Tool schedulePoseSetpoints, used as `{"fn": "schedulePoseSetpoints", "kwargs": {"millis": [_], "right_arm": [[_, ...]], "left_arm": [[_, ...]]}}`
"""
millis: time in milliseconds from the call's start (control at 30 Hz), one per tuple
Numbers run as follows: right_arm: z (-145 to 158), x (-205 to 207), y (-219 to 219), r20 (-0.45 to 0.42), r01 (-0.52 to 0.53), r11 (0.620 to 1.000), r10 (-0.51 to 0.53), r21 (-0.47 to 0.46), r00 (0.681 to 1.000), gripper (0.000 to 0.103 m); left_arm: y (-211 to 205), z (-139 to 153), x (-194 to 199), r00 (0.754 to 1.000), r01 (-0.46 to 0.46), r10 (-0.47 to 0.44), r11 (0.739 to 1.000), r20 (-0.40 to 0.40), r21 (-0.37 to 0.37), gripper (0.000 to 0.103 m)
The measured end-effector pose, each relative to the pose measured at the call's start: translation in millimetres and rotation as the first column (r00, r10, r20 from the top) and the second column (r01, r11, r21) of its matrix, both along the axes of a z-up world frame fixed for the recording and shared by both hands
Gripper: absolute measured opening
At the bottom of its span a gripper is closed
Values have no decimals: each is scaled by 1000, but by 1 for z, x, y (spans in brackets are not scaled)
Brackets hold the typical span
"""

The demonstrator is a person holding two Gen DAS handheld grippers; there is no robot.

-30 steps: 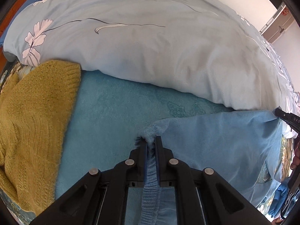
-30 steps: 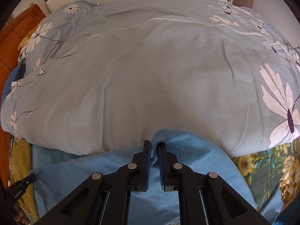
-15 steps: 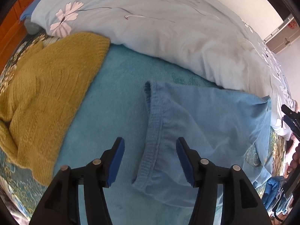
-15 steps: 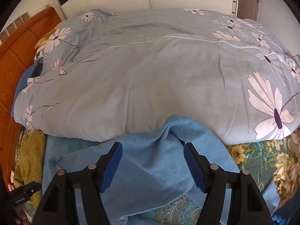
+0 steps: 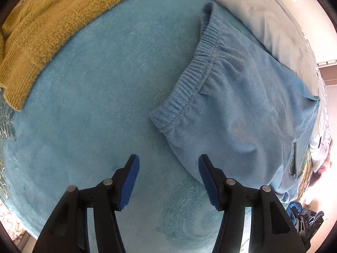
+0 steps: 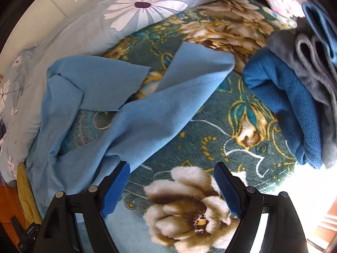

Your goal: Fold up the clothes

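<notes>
Left claw point(image 5: 167, 169), black angular arms, silver round screws, ribbed blue pads, right claw point(image 6: 171, 176) alike

Both hand-held grippers point(image 5: 168, 181) point(image 6: 171, 186) open, trousers point(image 5: 242, 97) released.

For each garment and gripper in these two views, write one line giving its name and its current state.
Left gripper: open, empty.
Right gripper: open, empty, jaws just widened.
Light blue trousers: lying unfolded, legs rumpled.
Yellow sweater: lying loose, unfolded.
Dark blue fleece: folded.
Grey garment: folded, stacked on the fleece.
</notes>
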State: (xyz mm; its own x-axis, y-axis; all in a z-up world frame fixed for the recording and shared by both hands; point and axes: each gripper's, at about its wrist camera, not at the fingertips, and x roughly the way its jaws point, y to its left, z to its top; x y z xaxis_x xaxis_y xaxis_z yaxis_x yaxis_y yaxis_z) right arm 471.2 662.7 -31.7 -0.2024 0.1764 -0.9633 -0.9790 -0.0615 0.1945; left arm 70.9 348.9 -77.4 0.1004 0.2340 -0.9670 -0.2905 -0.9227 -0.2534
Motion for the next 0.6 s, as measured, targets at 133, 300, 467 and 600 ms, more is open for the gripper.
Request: {"fn": "schedulePoseSetpoints", "kwargs": {"millis": [133, 300, 467, 600], "right_arm": [[-16, 1, 14, -90, 54, 998, -56, -29, 994, 66], [-26, -5, 22, -150, 88, 995, -95, -52, 984, 46], [-25, -9, 28, -174, 95, 994, -104, -59, 979, 7], [5, -13, 27, -167, 65, 998, -60, 23, 984, 5]], "left_arm": [[14, -7, 0, 1000, -6, 6, 1000, 1, 10, 46], [23, -12, -3, 997, -68, 67, 997, 23, 43, 28], [14, -12, -15, 979, -202, 199, 977, 51, 66, 8], [16, 10, -23, 979, -204, 205, 975, -5, 89, 4]]}}
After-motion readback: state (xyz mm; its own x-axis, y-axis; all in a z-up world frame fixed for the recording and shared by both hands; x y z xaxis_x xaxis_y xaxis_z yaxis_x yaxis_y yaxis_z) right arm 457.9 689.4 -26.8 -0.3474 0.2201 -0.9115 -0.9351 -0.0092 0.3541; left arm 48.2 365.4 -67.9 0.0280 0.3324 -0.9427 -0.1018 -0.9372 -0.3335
